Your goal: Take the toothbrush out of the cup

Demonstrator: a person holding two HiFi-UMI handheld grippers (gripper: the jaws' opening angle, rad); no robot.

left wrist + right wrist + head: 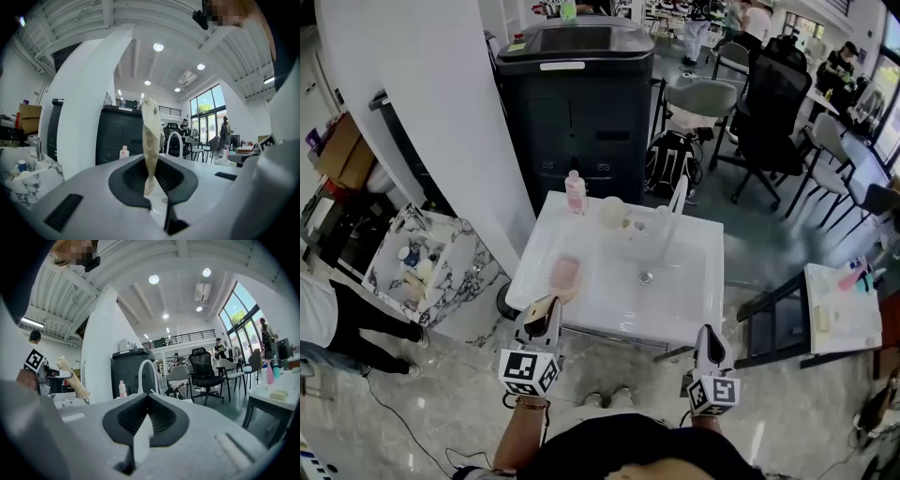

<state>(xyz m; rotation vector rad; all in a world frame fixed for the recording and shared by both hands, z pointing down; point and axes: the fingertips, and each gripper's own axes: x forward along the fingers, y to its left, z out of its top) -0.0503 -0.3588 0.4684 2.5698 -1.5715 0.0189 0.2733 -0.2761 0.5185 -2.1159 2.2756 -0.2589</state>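
A white sink (694, 309) stands in front of me. At its back are a pale cup (612, 214), a pink bottle (575, 192) and a white arched tap (672, 214). I cannot make out what is in the cup. My left gripper (540, 317) hangs over the sink's near left corner. It is shut on a cream, flat tube-like thing (151, 136) that stands upright out of the jaws. The right gripper view shows that cream thing (72, 376) tilted at its left. My right gripper (710, 345) is at the sink's near right edge, shut (148, 395) with nothing in it.
A pink soap bar (565, 274) lies on the sink's left side. Behind the sink stands a tall dark cabinet (581, 94). A marble-topped stand (441, 272) is at the left, black chairs (773, 103) at the back right, and a low white table (844, 314) at the right.
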